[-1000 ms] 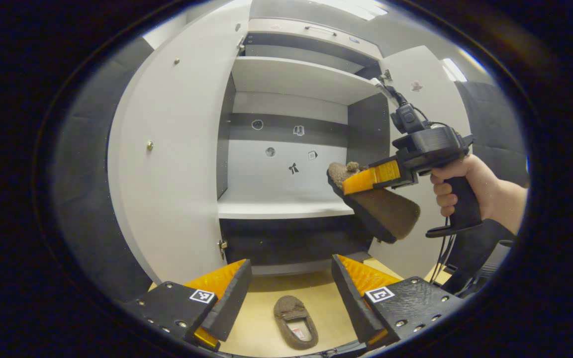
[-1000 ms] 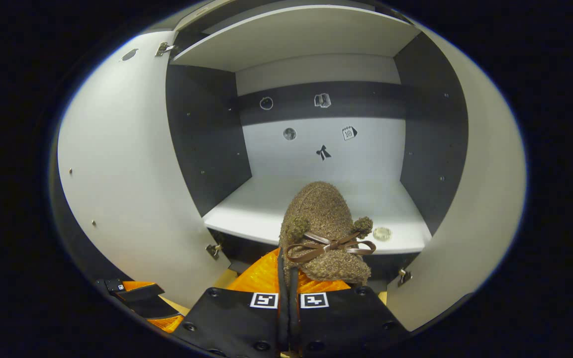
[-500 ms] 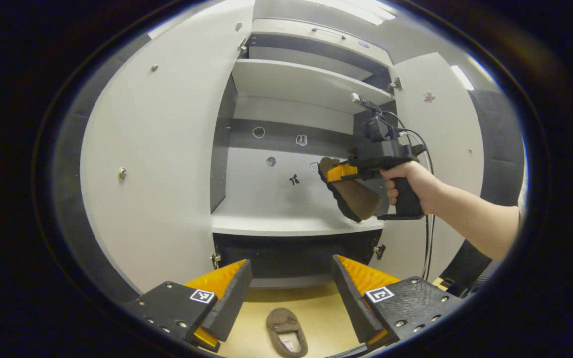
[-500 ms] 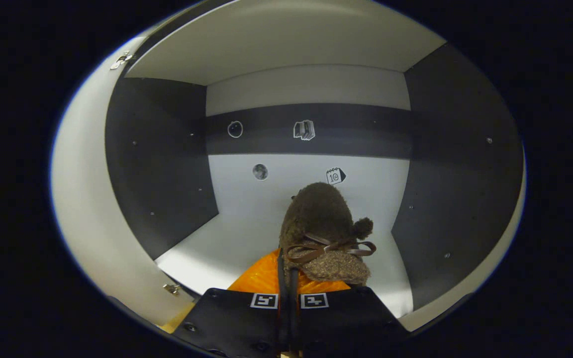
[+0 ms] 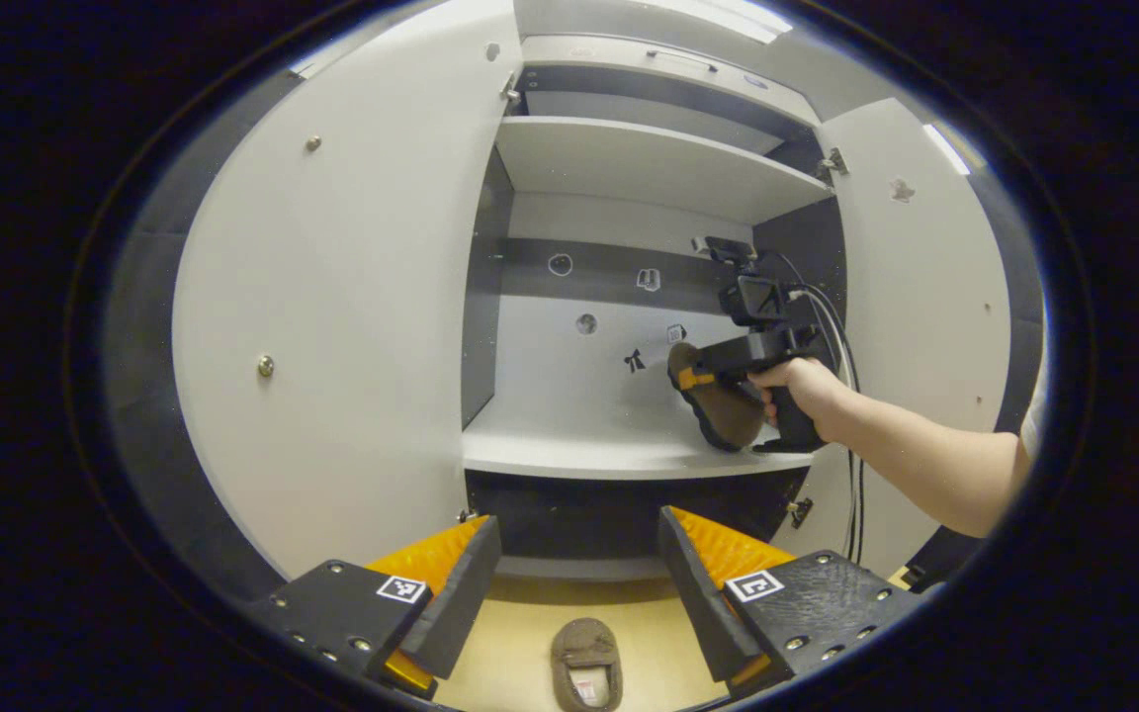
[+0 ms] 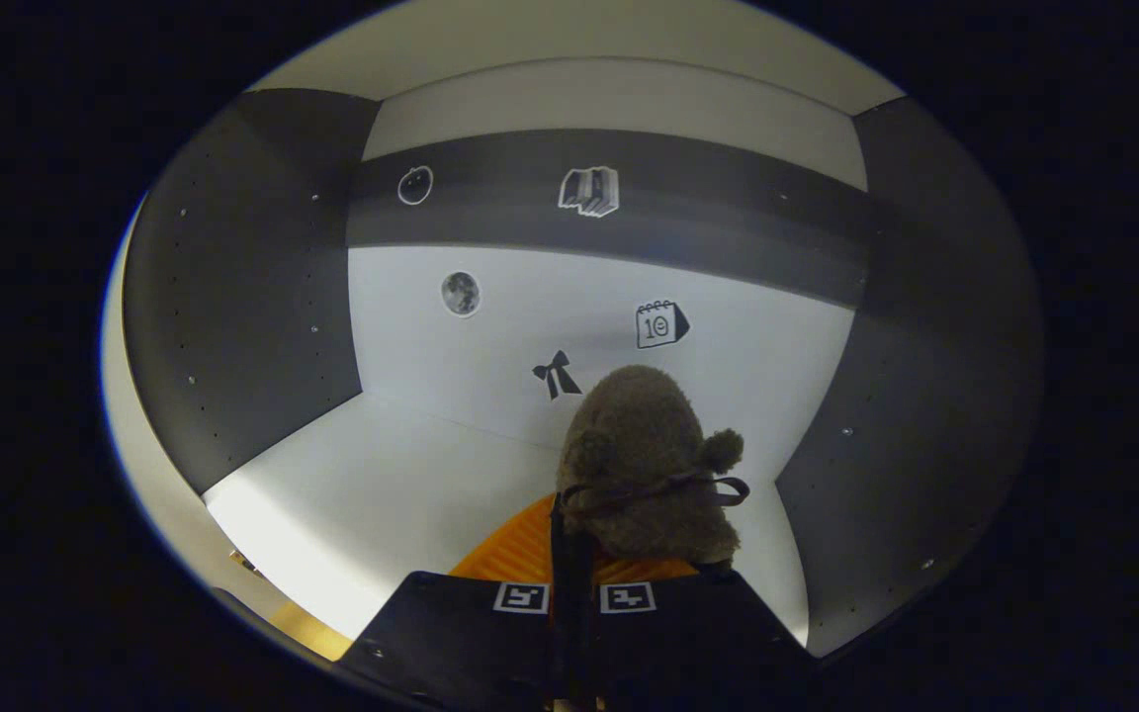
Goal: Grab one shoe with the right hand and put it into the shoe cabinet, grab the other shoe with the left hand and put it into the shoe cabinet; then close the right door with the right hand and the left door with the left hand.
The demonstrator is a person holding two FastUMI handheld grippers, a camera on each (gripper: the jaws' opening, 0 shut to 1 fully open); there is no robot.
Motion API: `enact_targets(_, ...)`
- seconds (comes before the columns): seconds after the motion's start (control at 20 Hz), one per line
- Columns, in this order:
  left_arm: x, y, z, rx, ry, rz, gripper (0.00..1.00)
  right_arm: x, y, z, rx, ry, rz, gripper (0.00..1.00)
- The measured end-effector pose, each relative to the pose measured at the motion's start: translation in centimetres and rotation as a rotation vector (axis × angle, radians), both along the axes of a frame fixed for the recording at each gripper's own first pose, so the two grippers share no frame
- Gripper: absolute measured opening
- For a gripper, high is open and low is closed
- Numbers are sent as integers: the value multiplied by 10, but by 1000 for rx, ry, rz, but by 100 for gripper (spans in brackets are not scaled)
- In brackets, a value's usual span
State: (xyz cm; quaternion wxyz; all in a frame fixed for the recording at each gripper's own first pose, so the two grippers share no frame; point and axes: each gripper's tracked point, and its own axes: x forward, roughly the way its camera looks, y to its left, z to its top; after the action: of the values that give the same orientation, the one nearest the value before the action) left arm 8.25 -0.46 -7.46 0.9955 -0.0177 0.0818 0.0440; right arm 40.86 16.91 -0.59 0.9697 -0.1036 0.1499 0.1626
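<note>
Slipper (image 6: pixel 644 460) clamped in right gripper (image 6: pixel 569 539), over shelf (image 6: pixel 382 494)

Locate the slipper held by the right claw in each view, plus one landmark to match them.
Left gripper view: slipper right of centre, inside the cabinet just above the shelf, clamped in the right claw.
Right gripper view: slipper bottom centre, toe pointing at the back wall, right claw shut on it.
Shared landmark: bow sticker on the back wall, just left of the slipper.
</note>
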Motion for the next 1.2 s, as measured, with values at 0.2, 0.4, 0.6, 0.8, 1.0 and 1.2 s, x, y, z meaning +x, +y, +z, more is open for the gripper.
enact_targets(0.2, -2, 8, 9, 42, -17, 29, 93, -1, 15, -24, 37, 108, 20, 15)
enact_targets(0.4, -10, 13, 14, 92, -22, 45, 93, -9, 27, -33, 31, 171, 42, 39)
enact_targets(0.6, -11, 13, 11, 106, -1, 49, 93, -33, 38, -34, -23, 200, 76, 96)
enact_targets(0.8, -11, 13, 9, 39, -13, 37, 93, -55, 29, -24, -58, 189, 54, 97)
enact_targets(1.0, -11, 8, 5, 21, 0, -7, 93, -82, 12, -6, -63, 167, 39, 99)
enact_targets(1.2, -14, 7, 1, 81, 15, -52, 93, -121, -6, 13, -39, 133, 46, 98)
